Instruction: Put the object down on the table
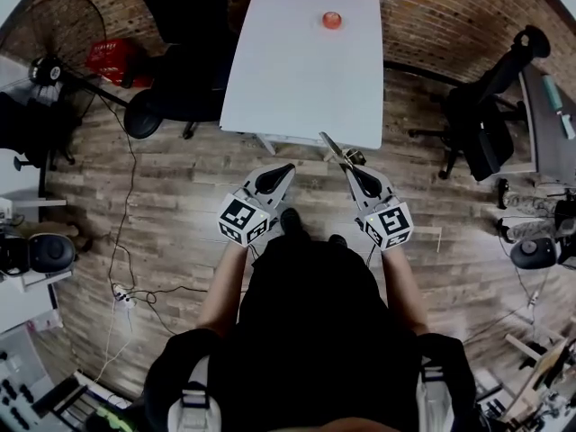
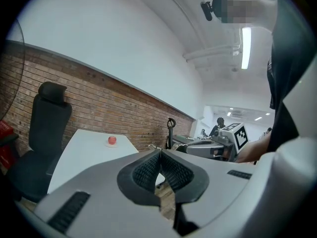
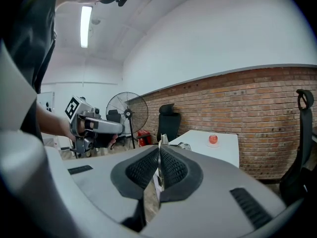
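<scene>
A white table [image 1: 297, 79] stands ahead of me on the wood floor, with a small red round object [image 1: 332, 19] near its far end. My right gripper [image 1: 347, 167] is shut on a thin metal tool [image 1: 335, 147], perhaps scissors, whose tip reaches over the table's near edge. In the right gripper view the blade [image 3: 160, 144] sticks up between the pressed pads of that gripper [image 3: 159, 157]. My left gripper [image 1: 285, 169] hangs beside it, short of the table, shut with nothing in it; its pads [image 2: 148, 170] meet at the tip.
A black office chair [image 1: 180, 70] stands at the table's left and another [image 1: 481, 124] off to the right. A floor fan [image 1: 54, 34] and a red crate [image 1: 112, 61] sit at the far left. Cables [image 1: 126, 241] trail across the floor. A brick wall [image 3: 237, 103] runs behind the table.
</scene>
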`<action>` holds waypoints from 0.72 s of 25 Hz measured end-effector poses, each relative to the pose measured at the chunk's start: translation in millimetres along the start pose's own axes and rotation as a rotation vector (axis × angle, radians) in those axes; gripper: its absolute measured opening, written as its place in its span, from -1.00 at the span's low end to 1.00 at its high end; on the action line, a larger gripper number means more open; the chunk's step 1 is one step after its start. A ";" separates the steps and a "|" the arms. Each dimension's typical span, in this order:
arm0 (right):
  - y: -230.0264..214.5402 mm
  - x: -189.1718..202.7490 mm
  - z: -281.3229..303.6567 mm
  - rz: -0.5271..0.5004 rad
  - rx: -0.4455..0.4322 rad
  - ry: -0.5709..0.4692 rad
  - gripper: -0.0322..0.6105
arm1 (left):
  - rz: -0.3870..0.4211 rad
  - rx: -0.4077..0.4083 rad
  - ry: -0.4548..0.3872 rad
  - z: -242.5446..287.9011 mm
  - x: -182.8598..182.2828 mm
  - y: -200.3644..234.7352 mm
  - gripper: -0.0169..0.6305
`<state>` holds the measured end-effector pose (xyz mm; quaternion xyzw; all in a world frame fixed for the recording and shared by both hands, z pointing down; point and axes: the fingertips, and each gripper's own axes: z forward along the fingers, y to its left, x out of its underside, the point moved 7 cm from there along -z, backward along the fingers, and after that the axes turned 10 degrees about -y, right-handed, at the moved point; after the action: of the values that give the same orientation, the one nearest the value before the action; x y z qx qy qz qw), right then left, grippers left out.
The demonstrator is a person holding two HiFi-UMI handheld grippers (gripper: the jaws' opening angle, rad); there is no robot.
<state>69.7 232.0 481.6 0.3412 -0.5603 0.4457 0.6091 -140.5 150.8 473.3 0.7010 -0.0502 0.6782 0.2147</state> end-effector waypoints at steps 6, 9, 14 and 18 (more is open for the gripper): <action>11.0 4.2 12.2 -0.013 0.014 -0.012 -0.89 | 0.001 0.010 0.009 -18.9 2.7 13.6 -0.88; 16.0 3.0 10.0 -0.011 0.047 -0.019 -0.89 | -0.003 0.015 0.010 -26.9 4.4 15.6 -0.88; 20.9 6.2 8.0 -0.006 0.070 -0.012 -0.89 | -0.006 0.015 0.011 -34.6 3.7 20.2 -0.89; 22.0 6.8 8.3 0.005 0.097 -0.009 -0.89 | -0.012 0.018 0.016 -41.2 4.4 21.3 -0.88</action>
<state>46.0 233.6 487.7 0.3709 -0.5416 0.4723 0.5883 -186.2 147.8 482.1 0.6978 -0.0383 0.6829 0.2129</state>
